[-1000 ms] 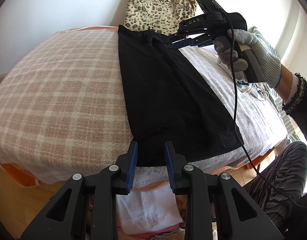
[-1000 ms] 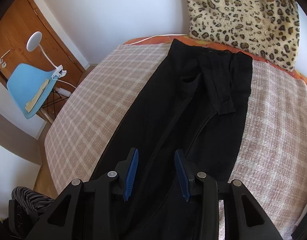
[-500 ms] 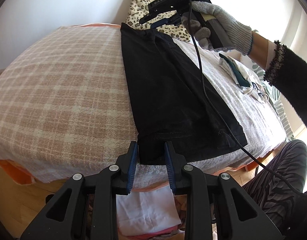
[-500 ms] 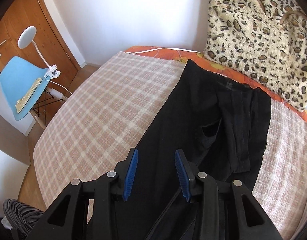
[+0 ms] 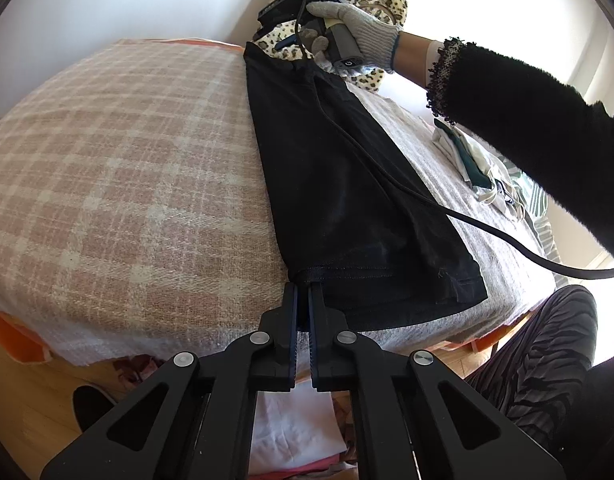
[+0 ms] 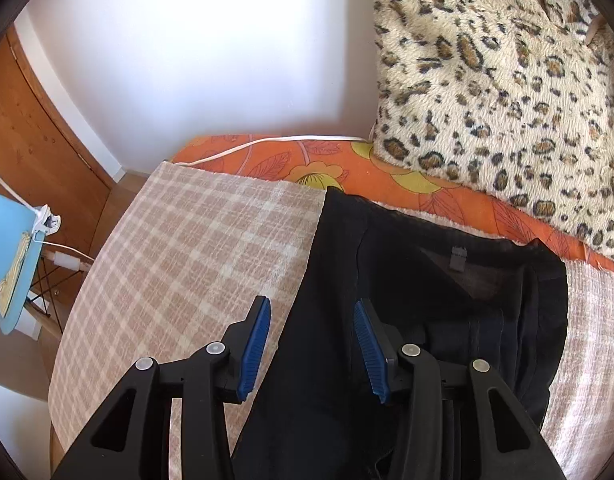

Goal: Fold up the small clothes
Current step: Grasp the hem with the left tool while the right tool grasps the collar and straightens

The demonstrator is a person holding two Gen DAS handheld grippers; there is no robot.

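- Left wrist view: a bed covered by a pink-and-cream plaid blanket, white wall behind, wood floor below the near edge.
- One black garment lies flat and lengthwise down the blanket, its hem at the near edge.
- Left gripper: fingers pressed almost together, pinching the hem's near-left corner.
- Right gripper at the garment's far end, held by a grey-gloved right hand; its fingertips are too small and hidden to read here. One black cable trails from it across the cloth.
- One heap of light clothes at the right, partly cut off by the sleeve; pieces cannot be counted.
- Right wrist view: same blanket, an orange floral sheet beyond it, one leopard-print cushion against the wall.
- Right gripper: two blue pads spread wide, above the garment's left edge near the waistband, holding nothing.
- Left side: wooden door, one blue chair, cropped by the frame.
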